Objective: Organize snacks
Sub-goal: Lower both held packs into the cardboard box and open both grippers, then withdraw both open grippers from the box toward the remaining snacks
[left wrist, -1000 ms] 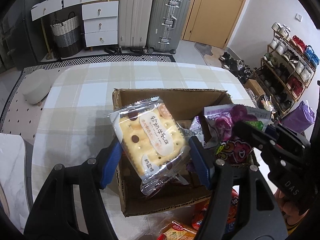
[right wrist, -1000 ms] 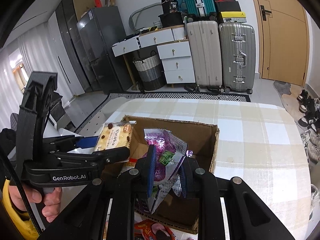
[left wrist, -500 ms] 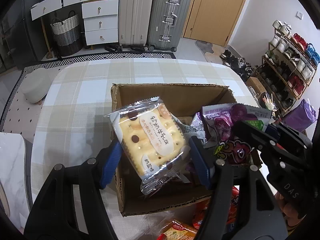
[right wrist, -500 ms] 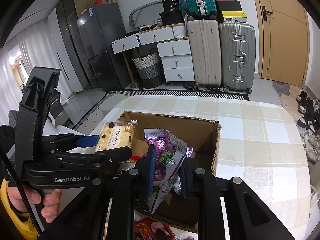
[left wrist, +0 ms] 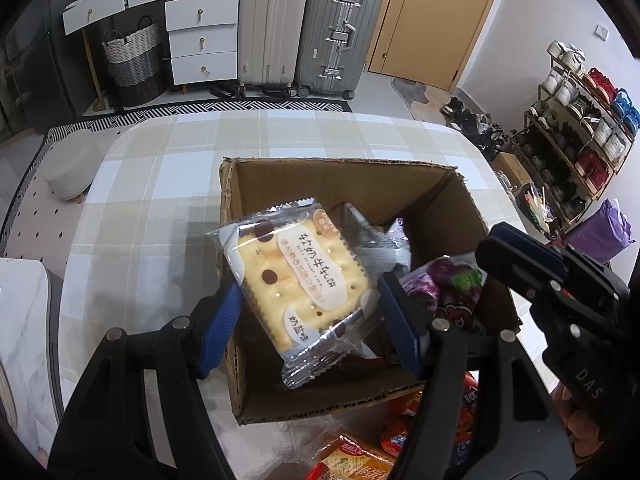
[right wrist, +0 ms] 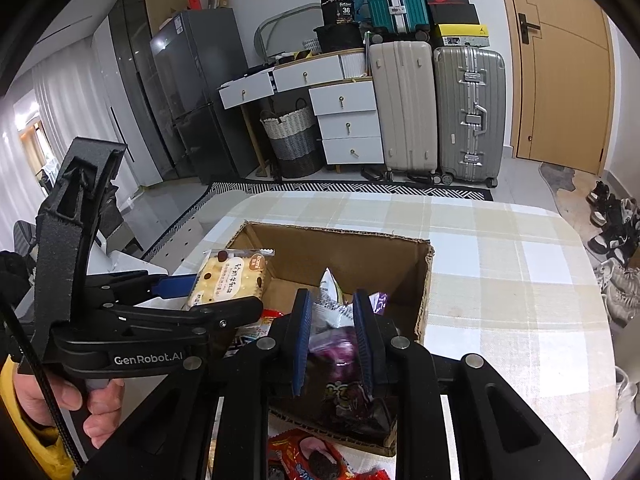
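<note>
My left gripper (left wrist: 310,314) is shut on a yellow cracker packet (left wrist: 296,276) and holds it tilted over the near left part of an open cardboard box (left wrist: 340,165). My right gripper (right wrist: 333,338) is shut on a purple snack packet (right wrist: 340,364), which hangs low inside the box's (right wrist: 340,236) near side. In the right wrist view the left gripper (right wrist: 216,292) comes in from the left with the cracker packet (right wrist: 232,276) above the box's left wall. A hand (right wrist: 96,412) squeezes its handle.
The box stands on a table with a checked cloth (left wrist: 160,200). A silver packet (left wrist: 380,244) and others lie inside the box. Loose red and orange packets (left wrist: 360,456) lie on the table in front of it. Suitcases, drawers and a shoe rack stand beyond the table.
The purple packet has tipped lower between the right pads and now hangs deeper in the box. The left gripper with the cracker packet has edged slightly farther over the box.
</note>
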Motion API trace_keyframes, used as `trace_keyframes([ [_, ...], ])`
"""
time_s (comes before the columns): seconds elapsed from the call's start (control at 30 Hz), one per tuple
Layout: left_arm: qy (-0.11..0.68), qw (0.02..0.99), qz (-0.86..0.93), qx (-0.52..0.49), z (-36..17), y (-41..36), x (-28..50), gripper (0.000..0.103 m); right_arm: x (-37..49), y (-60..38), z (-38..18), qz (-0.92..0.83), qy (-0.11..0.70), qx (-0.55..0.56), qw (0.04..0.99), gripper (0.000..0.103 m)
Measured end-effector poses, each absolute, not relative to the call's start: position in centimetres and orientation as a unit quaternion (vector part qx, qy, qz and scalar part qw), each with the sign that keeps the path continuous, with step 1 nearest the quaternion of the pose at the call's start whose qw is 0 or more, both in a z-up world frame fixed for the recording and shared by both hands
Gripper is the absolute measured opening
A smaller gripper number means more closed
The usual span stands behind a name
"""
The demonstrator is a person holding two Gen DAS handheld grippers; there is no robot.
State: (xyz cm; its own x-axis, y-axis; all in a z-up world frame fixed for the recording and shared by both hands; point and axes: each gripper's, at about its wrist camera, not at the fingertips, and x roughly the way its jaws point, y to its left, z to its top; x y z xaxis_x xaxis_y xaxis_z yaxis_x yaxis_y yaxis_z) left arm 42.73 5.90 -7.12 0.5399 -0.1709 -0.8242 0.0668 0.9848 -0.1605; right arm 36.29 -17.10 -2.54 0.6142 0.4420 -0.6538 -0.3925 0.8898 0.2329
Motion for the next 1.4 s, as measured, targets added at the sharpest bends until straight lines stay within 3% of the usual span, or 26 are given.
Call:
trace_keyframes([
  [0.7,0.430,0.900,-0.034,-0.064,-2.8,6.7,36.6,0.079,30.2,-20.3,3.1,0.224,0.325,0.053,0.917,0.025],
  [0.97,0.398,0.916,-0.026,-0.050,0.3,6.2,30.5,0.081,24.9,-21.5,5.6,0.224,0.295,0.066,0.926,0.047],
  [1.2,0.375,0.925,-0.027,-0.055,2.3,6.2,24.3,0.081,19.8,-22.1,7.0,0.228,0.272,0.069,0.932,0.052],
  [1.33,0.359,0.932,-0.027,-0.051,3.5,6.1,20.6,0.081,16.7,-22.6,7.8,0.228,0.254,0.074,0.937,0.068],
  [1.4,0.350,0.935,-0.028,-0.048,4.1,6.0,18.5,0.081,15.1,-22.9,8.2,0.230,0.244,0.076,0.939,0.069],
])
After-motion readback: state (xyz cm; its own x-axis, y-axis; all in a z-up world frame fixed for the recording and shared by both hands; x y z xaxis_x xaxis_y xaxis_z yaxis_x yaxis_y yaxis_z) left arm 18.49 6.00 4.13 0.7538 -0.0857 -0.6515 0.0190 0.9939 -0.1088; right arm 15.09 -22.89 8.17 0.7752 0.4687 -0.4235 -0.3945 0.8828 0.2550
